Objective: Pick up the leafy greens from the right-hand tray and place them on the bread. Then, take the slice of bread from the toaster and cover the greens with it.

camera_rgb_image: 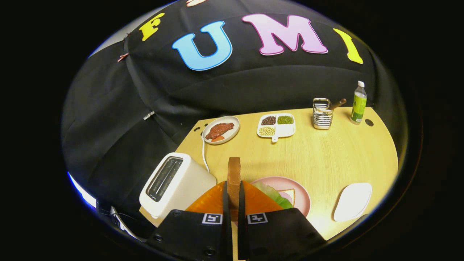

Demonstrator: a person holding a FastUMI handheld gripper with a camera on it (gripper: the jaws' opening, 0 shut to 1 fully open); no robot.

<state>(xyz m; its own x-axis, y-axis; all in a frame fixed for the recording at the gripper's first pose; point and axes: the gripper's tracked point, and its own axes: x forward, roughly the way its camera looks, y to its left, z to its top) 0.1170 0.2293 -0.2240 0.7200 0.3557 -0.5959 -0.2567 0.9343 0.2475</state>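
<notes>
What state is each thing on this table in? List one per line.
Brown bread slice: upright, held between the fingers.
Gripper: shut on the slice.
White toaster: slots empty.
Green leafy greens: lying on the pink plate.
White oval tray: empty.
Green-labelled plastic bottle: upright, capped.

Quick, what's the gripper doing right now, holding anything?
Gripper: shut on the bread slice, held upright on edge between the fingers, above the pink plate with the greens.
</notes>
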